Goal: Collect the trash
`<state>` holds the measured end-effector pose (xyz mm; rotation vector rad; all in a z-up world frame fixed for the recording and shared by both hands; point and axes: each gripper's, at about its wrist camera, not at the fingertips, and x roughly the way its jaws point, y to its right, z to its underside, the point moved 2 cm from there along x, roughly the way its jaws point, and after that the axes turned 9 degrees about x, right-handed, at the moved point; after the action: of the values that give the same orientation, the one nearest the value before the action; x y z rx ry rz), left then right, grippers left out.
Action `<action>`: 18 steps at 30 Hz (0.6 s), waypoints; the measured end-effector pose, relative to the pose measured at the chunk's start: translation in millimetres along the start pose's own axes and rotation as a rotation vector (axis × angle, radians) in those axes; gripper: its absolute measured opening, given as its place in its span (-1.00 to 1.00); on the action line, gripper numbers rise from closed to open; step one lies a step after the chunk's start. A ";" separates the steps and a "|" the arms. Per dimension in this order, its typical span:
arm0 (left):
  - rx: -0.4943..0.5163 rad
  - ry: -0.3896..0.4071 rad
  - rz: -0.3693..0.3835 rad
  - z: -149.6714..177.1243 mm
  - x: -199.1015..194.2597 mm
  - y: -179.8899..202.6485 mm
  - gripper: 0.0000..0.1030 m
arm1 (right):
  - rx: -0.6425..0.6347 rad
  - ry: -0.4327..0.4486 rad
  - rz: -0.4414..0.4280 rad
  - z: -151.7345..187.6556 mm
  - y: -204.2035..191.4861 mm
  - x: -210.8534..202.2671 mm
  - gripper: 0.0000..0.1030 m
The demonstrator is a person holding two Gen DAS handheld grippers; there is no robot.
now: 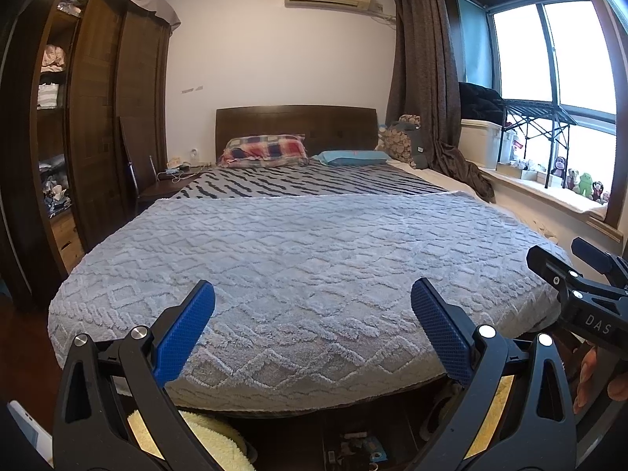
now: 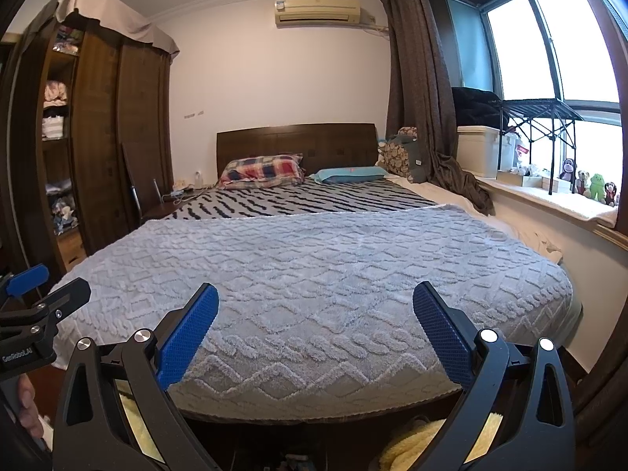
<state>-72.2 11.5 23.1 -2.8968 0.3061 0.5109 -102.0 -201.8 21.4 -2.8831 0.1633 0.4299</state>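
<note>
Jaws of the left gripper (image 1: 313,306) and the right gripper (image 2: 316,308) stand wide apart and empty, both held at the near foot of the bed (image 1: 306,259). No trash shows on its grey blanket (image 2: 314,259). Judged from this, the search step is in hand; the next move calls for scanning the dim floor clutter (image 1: 361,447) below.

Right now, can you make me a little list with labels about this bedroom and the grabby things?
place: bedroom
bed: grey blanket on top, nothing lying on it
pillows: checked pillow, blue pillow
left hand-held gripper: open, empty, above the foot of the bed
right hand-held gripper: open, empty, beside the left one
windowsill: small toys
trash: none clearly seen; small things under the bed are too dark to tell
</note>
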 end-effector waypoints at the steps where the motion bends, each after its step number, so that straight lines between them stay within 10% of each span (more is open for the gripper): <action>1: 0.000 0.002 0.000 0.1 -0.5 -0.3 0.84 | -0.001 0.001 -0.001 0.2 -0.4 -0.5 0.93; 18: -0.007 0.005 -0.008 1.4 -3.5 -3.1 0.84 | 0.002 -0.003 -0.018 -1.4 -4.0 -2.4 0.93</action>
<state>-75.2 15.4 23.5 -2.9056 0.2934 0.5046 -103.3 -198.1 24.2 -2.8795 0.1366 0.4305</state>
